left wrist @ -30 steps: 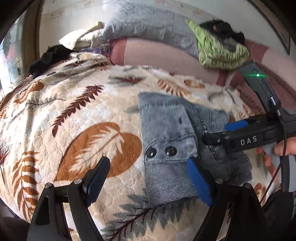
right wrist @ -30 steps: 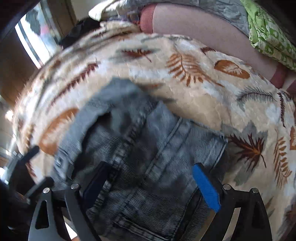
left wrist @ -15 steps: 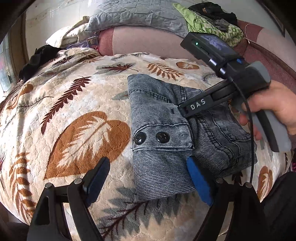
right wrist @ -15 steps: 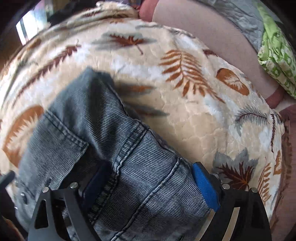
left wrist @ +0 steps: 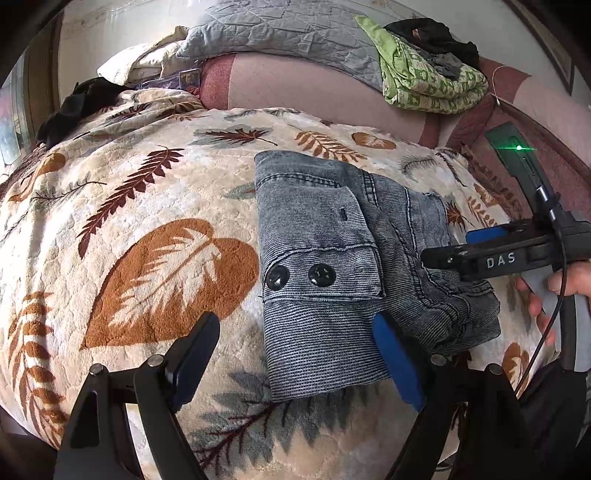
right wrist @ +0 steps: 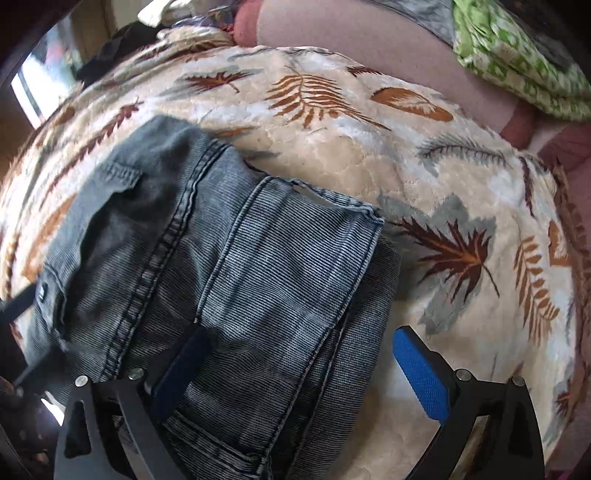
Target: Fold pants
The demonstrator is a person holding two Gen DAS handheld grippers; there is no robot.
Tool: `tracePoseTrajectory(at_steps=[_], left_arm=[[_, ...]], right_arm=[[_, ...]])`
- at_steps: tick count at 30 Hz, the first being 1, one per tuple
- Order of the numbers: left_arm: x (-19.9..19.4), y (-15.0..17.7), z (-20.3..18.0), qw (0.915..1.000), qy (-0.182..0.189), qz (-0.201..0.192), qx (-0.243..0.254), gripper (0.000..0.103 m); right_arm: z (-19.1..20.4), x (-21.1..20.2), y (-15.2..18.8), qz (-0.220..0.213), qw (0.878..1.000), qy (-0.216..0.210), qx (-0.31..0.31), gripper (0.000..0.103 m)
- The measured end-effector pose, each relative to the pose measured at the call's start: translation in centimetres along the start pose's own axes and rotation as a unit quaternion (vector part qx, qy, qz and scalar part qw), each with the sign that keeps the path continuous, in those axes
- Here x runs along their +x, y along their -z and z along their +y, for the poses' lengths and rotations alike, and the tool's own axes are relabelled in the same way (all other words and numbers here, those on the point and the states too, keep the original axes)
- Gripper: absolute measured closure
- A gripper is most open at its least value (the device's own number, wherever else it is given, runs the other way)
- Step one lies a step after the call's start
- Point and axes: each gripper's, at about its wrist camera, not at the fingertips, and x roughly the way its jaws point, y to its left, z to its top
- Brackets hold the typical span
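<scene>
Grey denim pants [left wrist: 332, 251] lie folded into a compact bundle on a leaf-patterned blanket [left wrist: 147, 236], two black buttons facing up. My left gripper [left wrist: 295, 365] is open and empty, hovering over the bundle's near edge. My right gripper [right wrist: 299, 365] is open, its jaws spread over the right part of the pants [right wrist: 229, 280]. In the left wrist view the right gripper [left wrist: 458, 247] reaches in from the right at the bundle's right side.
The blanket covers a bed. Behind it are a pink bolster [left wrist: 314, 92], a grey quilt [left wrist: 288, 33], a green patterned cloth [left wrist: 428, 81] with dark clothes on top, and black clothing [left wrist: 74, 107] at the far left.
The right gripper pulled back from the middle of the bundle to its right edge. The pants lie as before; the left gripper stays open above them.
</scene>
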Motion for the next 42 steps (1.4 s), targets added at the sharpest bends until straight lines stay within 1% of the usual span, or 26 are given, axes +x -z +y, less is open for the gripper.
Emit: tracePoseTrajectory(at_steps=[2, 4, 6, 7, 9, 12, 13, 15, 16, 17, 18, 19, 20, 21, 22, 23, 25, 27, 29, 30, 34, 35, 36, 38, 39, 42], left_arm=[[-1.1, -0.4, -0.1, 0.9998, -0.004, -0.022, 0.001, 0.018], [-2.1, -0.6, -0.1, 0.9989, -0.003, -0.047, 0.001, 0.018], [-2.8, -0.9, -0.2, 0.9980, 0.003, -0.063, 0.000, 0.018], [-3.0, -1.1, -0.3, 0.9976, 0.003, -0.069, -0.001, 0.018], [-2.9, -1.7, -0.7, 0.9975, 0.006, -0.070, -0.003, 0.018], [-1.6, -2.4, -1.3, 0.9989, 0.012, -0.046, -0.003, 0.018], [-1.0, -2.5, -1.4, 0.9993, 0.013, -0.034, -0.006, 0.018], [0.4, -2.4, -1.6, 0.9998, 0.015, -0.008, -0.008, 0.018], [1.3, -2.2, -1.7, 0.9998, 0.014, 0.014, -0.006, 0.018], [2.5, -1.8, -1.8, 0.9990, 0.001, 0.044, -0.001, 0.018], [3.3, -1.5, -1.7, 0.9982, -0.004, 0.060, -0.002, 0.018], [3.6, -1.2, -1.5, 0.9981, 0.003, 0.060, -0.010, 0.017], [3.7, -1.0, -1.3, 0.9980, 0.009, 0.060, -0.016, 0.017], [3.6, -1.0, -1.2, 0.9979, 0.011, 0.060, -0.019, 0.017], [3.5, -1.1, -1.2, 0.9981, 0.011, 0.059, -0.017, 0.017], [3.5, -1.2, -1.3, 0.9982, 0.009, 0.058, -0.013, 0.017], [3.6, -1.2, -1.5, 0.9983, 0.007, 0.058, -0.007, 0.017], [3.6, -1.1, -1.5, 0.9983, 0.008, 0.057, -0.007, 0.017], [3.6, -1.1, -1.3, 0.9982, 0.011, 0.059, -0.009, 0.017], [3.6, -1.2, -1.3, 0.9981, 0.012, 0.059, -0.008, 0.017], [3.8, -1.2, -1.2, 0.9981, 0.014, 0.059, -0.008, 0.017], [3.8, -1.2, -1.2, 0.9981, 0.015, 0.059, -0.008, 0.017], [3.8, -1.2, -1.2, 0.9980, 0.015, 0.060, -0.007, 0.017], [3.9, -1.2, -1.2, 0.9980, 0.016, 0.061, -0.005, 0.017], [3.9, -1.3, -1.1, 0.9979, 0.017, 0.062, -0.005, 0.017], [4.0, -1.2, -1.2, 0.9979, 0.014, 0.063, -0.002, 0.016]], right_arm=[[-1.5, -1.9, 0.5, -0.034, 0.997, -0.054, 0.052, 0.002], [-2.9, -3.0, 1.5, -0.048, 0.988, -0.113, 0.098, 0.002], [-4.3, -3.7, 2.5, -0.064, 0.969, -0.193, 0.138, 0.003], [-4.9, -3.9, 2.8, -0.068, 0.961, -0.220, 0.153, 0.003], [-5.5, -4.7, 2.3, -0.085, 0.949, -0.252, 0.166, 0.003], [-4.8, -5.3, 0.2, -0.095, 0.936, -0.298, 0.163, 0.005], [-4.4, -4.9, -0.7, -0.087, 0.937, -0.299, 0.156, 0.005], [-4.1, -3.5, -2.0, -0.066, 0.946, -0.274, 0.158, 0.007], [-4.3, -2.6, -2.3, -0.061, 0.944, -0.279, 0.166, 0.009], [-4.4, -1.4, -2.5, -0.050, 0.943, -0.282, 0.172, 0.011], [-4.5, 0.2, -2.2, -0.025, 0.947, -0.267, 0.178, 0.019], [-4.8, 2.1, -1.9, 0.008, 0.949, -0.251, 0.188, 0.034], [-5.0, 3.4, -1.5, 0.020, 0.950, -0.243, 0.196, 0.042], [-5.6, 3.6, -1.2, 0.012, 0.948, -0.241, 0.207, 0.052], [-6.1, 3.3, -1.0, 0.007, 0.942, -0.251, 0.222, 0.052], [-6.2, 2.7, -1.0, 0.001, 0.941, -0.253, 0.224, 0.053], [-5.8, 1.5, -1.6, -0.008, 0.949, -0.241, 0.203, 0.052], [-6.1, 0.6, -2.3, -0.025, 0.948, -0.243, 0.205, 0.052], [-6.5, 0.5, -2.9, -0.027, 0.956, -0.203, 0.209, 0.052], [-6.8, 0.6, -3.0, -0.027, 0.957, -0.194, 0.213, 0.052], [-8.1, 1.3, -3.2, -0.028, 0.959, -0.169, 0.225, 0.052], [-8.2, 1.9, -3.4, -0.019, 0.959, -0.173, 0.226, 0.052], [-8.1, 2.5, -3.6, -0.010, 0.958, -0.178, 0.224, 0.056], [-7.7, 2.8, -3.9, -0.009, 0.960, -0.186, 0.211, 0.073], [-7.5, 2.5, -3.8, -0.010, 0.962, -0.185, 0.201, 0.088], [-6.1, 0.7, -3.8, -0.030, 0.979, -0.135, 0.149, 0.093]])
